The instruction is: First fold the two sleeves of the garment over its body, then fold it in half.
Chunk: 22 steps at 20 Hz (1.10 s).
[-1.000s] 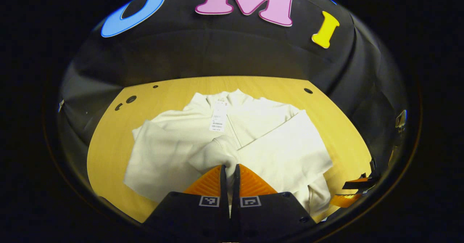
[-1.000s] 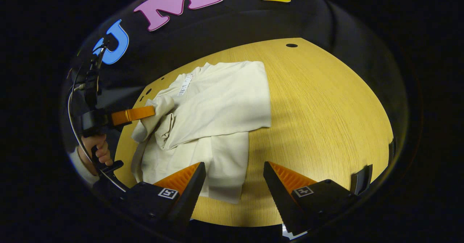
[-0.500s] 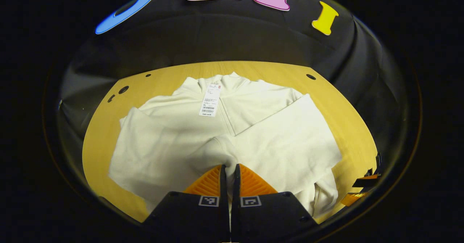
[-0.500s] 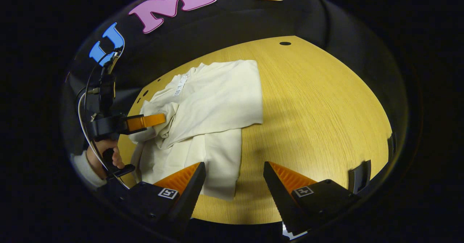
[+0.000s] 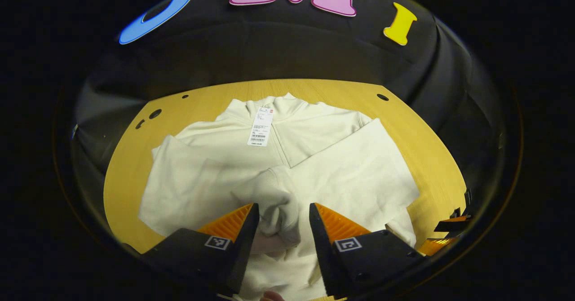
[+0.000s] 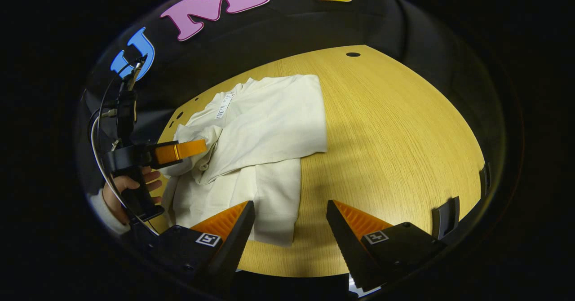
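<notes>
Fingers of left gripper [image 5: 282, 215] spread, sleeve cuff [image 5: 276, 202] loose between them; right gripper [image 6: 290, 220] spread, garment [image 6: 265, 135] ahead-left.

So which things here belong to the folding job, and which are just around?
Job:
cream garment
its folded sleeve
left gripper, open
right gripper, open

Just around:
hang tag
wooden table
</notes>
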Each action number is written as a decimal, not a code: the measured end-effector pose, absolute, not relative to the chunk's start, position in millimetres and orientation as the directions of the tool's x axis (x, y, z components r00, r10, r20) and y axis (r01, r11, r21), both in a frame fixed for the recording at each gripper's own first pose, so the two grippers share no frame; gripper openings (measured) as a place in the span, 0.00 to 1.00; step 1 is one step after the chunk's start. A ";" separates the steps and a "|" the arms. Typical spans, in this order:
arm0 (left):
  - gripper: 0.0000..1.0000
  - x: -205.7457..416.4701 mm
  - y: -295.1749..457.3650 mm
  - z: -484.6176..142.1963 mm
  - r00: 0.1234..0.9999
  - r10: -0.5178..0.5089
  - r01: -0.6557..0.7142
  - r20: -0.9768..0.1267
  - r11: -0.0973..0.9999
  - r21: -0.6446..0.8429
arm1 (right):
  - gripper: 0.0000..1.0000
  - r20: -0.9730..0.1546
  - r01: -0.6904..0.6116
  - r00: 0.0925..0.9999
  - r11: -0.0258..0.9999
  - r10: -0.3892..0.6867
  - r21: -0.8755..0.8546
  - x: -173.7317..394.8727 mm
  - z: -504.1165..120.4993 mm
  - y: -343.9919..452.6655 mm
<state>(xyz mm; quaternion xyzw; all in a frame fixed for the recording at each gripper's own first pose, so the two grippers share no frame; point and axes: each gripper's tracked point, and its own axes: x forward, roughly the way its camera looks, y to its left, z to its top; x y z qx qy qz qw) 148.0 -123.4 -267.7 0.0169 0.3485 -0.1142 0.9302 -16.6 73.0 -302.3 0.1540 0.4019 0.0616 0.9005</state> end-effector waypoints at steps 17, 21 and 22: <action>0.86 15.2 -26.8 -260.4 0.714 -0.175 0.173 -0.678 0.982 -0.072 | 0.99 -0.724 -0.058 0.636 0.952 0.268 0.302 -15.9 -311.6 102.6; 0.82 -12.9 -23.5 -292.8 0.649 -0.171 0.145 -0.741 0.984 -0.100 | 0.99 -0.739 -0.085 0.617 0.957 0.270 0.279 -18.3 -318.2 109.6; 0.82 -18.3 -23.9 -301.2 0.633 -0.169 0.142 -0.755 0.985 -0.101 | 0.99 -0.744 -0.091 0.611 0.957 0.271 0.274 -19.0 -320.9 111.8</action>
